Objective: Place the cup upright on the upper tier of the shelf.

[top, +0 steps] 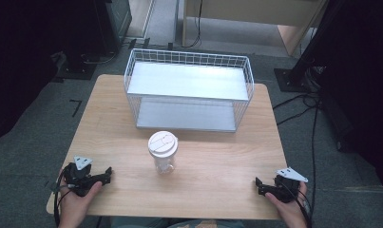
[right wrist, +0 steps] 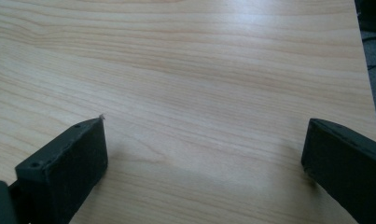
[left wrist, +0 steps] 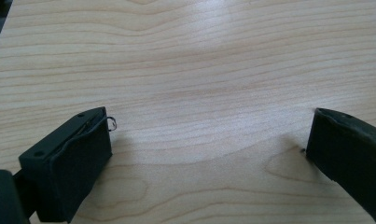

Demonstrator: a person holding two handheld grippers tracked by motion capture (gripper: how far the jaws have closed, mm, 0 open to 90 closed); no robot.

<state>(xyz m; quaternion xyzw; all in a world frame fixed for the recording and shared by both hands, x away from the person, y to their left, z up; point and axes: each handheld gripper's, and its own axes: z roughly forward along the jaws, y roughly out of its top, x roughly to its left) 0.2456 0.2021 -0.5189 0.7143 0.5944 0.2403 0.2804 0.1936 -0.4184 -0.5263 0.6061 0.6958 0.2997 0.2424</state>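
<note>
The left hand-held gripper (top: 107,175) rests at the near left edge of the wooden tabletop (top: 217,156), its jaws spread wide with only bare wood between them. The right hand-held gripper (top: 259,186) sits at the near right edge, jaws likewise spread apart over bare wood. Between the two and a little farther out stands a clear cup (top: 163,152) with a white lid, upright and well apart from both. Beyond the cup, at the far side, sits a white wire basket (top: 189,88), open toward the cup.
</note>
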